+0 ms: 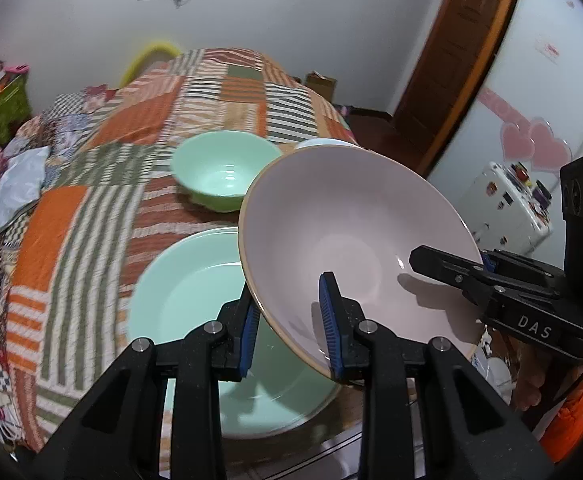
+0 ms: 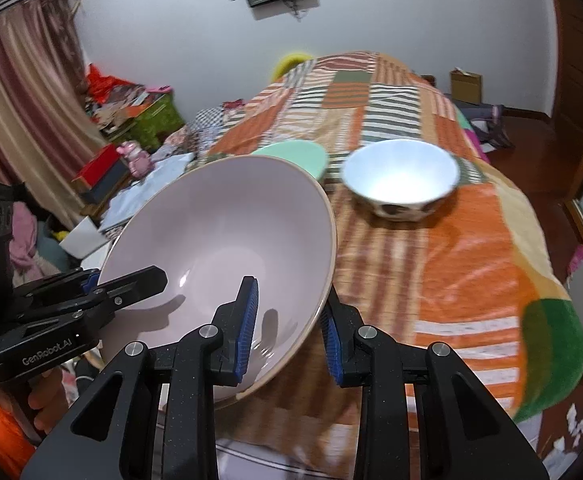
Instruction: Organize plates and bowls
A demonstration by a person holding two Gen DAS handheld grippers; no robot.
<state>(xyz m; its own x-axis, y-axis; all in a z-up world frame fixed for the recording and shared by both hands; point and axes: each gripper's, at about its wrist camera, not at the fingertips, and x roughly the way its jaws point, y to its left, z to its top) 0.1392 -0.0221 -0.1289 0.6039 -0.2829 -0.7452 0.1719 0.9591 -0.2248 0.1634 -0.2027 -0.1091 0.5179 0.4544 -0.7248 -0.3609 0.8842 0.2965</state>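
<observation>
Gripper hardware and operator appearance

Both the left gripper point(image 1: 293, 322) and the right gripper point(image 2: 287, 330) were matte black with speckled arms, silver round screw heads and ribbed blue finger pads point(image 1: 327, 312). White "DAS" and "GenRobot.AI" markings showed on the bodies. The operator's sleeve point(image 1: 567, 420) below the gripper was orange.

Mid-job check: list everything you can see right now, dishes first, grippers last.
pink bowl: 1, pale pink, tan rim, tilted, held in the air by both grippers
green plate: 1, mint, on the quilt under the pink bowl
green bowl: 1, mint, on the quilt behind the plate
white bowl: 1, white, patterned outside, on the quilt at far right
quilt: 1, orange, green and white patchwork, covers the surface
left gripper: 1, black with blue pads, clamped on the pink bowl's rim
right gripper: 1, same, clamped on the opposite rim
</observation>
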